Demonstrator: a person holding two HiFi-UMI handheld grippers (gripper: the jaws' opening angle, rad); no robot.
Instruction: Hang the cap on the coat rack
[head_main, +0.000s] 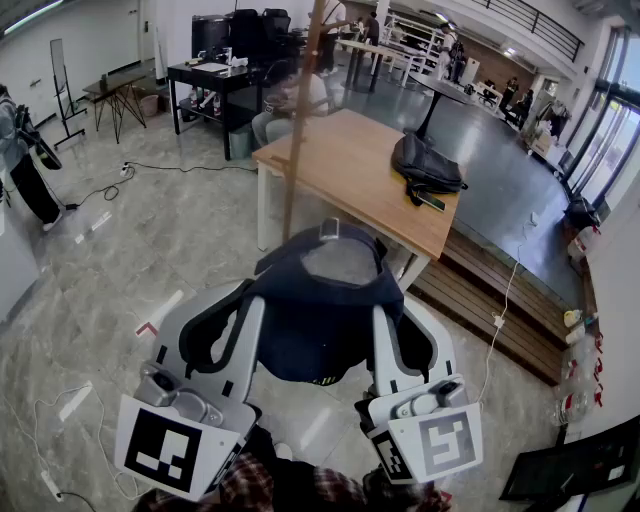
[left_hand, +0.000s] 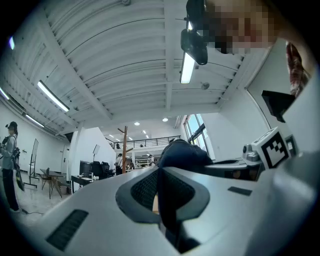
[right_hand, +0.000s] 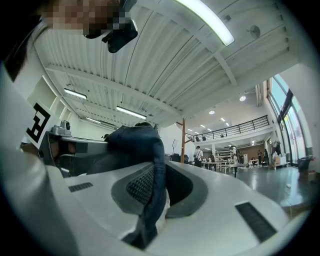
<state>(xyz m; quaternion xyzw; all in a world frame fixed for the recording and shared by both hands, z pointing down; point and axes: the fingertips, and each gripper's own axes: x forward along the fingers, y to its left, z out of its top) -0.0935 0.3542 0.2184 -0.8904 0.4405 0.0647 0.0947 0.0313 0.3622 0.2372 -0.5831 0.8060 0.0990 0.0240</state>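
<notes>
Cap (head_main: 325, 310): dark blue, held up between both claws, apart from the coat rack (head_main: 300, 110).
Left claw (head_main: 245, 305): clenched on the cap's edge.
Right claw (head_main: 388, 315): clenched on the opposite edge.
Head view only: wooden worktop (head_main: 340, 170) carrying a black bag (head_main: 425, 165).
Gripper views only: ceiling strip lights (left_hand: 187, 67).
Markings: black-and-white square markers (head_main: 160, 450).

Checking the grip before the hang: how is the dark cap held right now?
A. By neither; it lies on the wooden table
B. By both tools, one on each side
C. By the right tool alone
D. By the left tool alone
B: the cap hangs in the air between the left tool and the right tool, each shut on its fabric, short of the coat rack.
</notes>
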